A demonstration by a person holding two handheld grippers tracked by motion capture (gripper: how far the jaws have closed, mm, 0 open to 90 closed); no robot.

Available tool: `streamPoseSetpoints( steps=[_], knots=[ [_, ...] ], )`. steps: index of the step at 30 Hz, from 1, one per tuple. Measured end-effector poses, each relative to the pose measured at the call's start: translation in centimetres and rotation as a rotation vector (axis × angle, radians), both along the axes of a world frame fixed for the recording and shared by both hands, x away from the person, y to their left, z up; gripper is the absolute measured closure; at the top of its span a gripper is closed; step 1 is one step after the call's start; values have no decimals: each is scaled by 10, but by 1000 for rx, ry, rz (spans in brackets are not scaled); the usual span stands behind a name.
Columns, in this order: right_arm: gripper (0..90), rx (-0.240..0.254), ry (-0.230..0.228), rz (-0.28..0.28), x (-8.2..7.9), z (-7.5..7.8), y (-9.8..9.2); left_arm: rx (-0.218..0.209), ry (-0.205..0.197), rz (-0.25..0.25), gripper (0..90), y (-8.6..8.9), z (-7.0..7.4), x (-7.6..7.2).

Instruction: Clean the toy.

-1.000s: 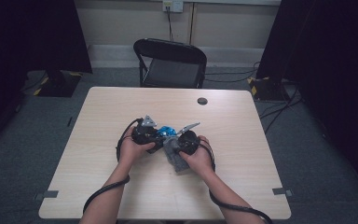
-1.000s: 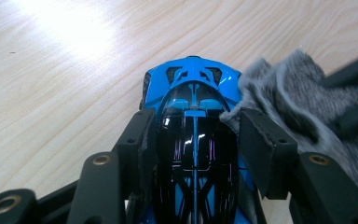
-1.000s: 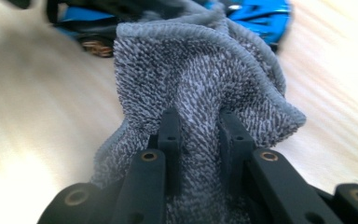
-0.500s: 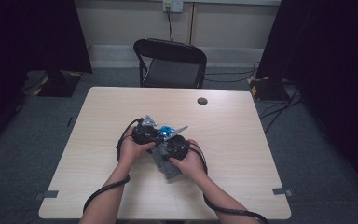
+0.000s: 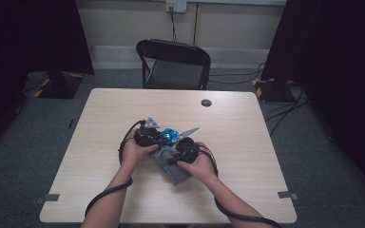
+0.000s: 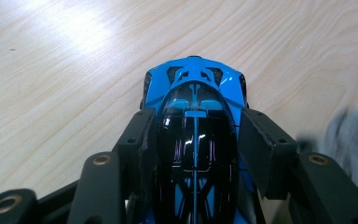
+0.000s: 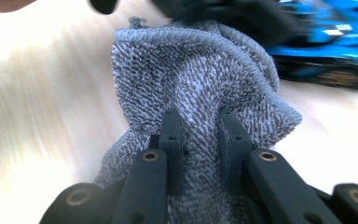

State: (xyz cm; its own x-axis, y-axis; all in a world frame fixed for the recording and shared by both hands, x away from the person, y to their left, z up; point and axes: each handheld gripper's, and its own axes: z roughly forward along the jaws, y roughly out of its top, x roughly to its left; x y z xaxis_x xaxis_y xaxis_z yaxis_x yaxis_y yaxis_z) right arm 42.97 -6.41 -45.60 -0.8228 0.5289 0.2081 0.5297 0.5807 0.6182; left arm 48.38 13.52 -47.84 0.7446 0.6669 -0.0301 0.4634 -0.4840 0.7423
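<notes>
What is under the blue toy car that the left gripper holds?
Light wooden table lies under the blue toy car. The left gripper clamps its sides, and its jaws and the car's body hide the wheels and underside.

A pale wood-grain counter [image 5: 247,142] is seen. A blue and black toy car [image 6: 196,126] is rested on it, clamped between the left tongs [image 5: 164,137]. A grey knitted cloth [image 7: 191,93] is spread beside the car, pinched by the right tongs [image 5: 171,157]. A small dark round disc [image 5: 206,102] is set well beyond both tongs.
</notes>
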Motion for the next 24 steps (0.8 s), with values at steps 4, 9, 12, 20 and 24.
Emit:
streamPoseSetpoints(
  steps=[4,9,12,20,24],
  knots=[
    [755,15,-5,-71,10,8,-27,-4,3,-1,475,1,0,0],
    [761,20,-30,-186,24,15,-55,-3,1,-2,475,1,0,0],
    [762,15,-37,-256,34,13,-66,-5,-3,-4,475,1,-1,0],
    [762,10,-7,-362,55,-4,-74,-6,-5,-6,475,1,-1,0],
    [761,-12,-8,-382,61,-10,-67,-10,-7,-3,476,1,-1,-1]
  ],
)
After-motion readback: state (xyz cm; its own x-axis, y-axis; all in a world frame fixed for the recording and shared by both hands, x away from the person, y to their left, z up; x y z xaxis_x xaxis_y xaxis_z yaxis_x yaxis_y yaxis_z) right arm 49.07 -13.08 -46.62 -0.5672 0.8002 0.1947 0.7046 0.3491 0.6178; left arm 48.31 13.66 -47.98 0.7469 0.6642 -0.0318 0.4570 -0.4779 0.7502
